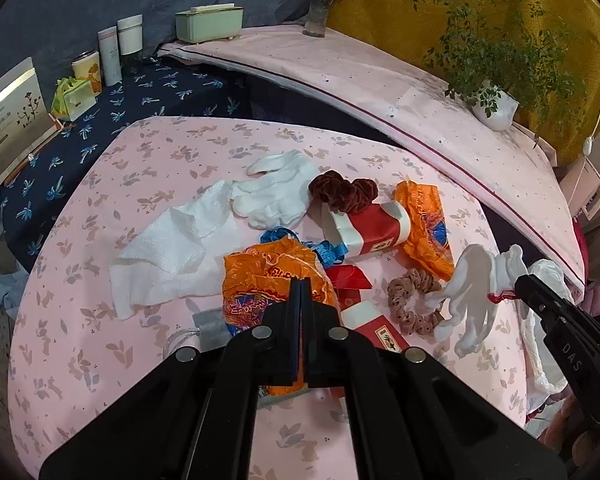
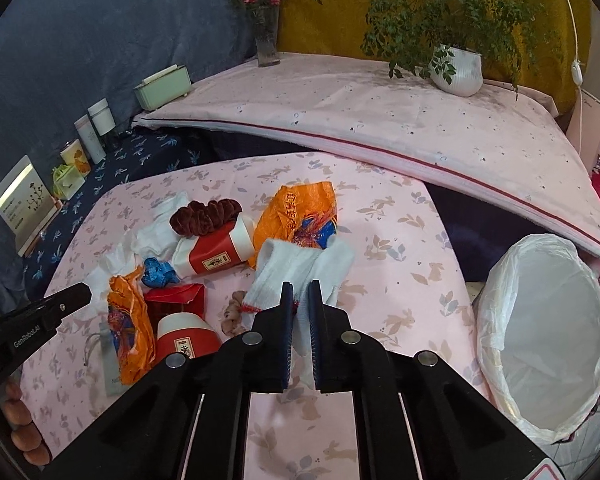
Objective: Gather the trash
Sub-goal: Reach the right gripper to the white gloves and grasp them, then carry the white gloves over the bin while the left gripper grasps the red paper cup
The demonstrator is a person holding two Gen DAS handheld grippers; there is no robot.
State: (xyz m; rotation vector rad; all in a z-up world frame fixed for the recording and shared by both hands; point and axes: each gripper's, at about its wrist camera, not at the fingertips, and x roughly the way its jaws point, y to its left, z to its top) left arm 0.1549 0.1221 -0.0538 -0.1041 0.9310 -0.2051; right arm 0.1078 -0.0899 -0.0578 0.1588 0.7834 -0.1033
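We hold right tool [image 2: 299,300] clamped on white glove [image 2: 300,264], cuff pinched, glove lifted off bench [image 2: 400,216]. Left tool [image 1: 301,292] pressed together, nothing visibly between its tips, hovering over orange wrapper [image 1: 268,276]. Step in hand, we judge: carry glove to bin. Lined bin [image 2: 548,332] sits just beside bench edge, right of tool. Next move calls for swing right over liner mouth, then release. Remaining litter: red-and-white cartons, scrunchies, tissue.

Cloth, plastic and paper litter
Knit white glove [image 2: 300,268], crinkly glossy orange wrapper [image 1: 272,280], velvety maroon scrunchie [image 1: 342,192], translucent plastic bin liner [image 2: 548,336]
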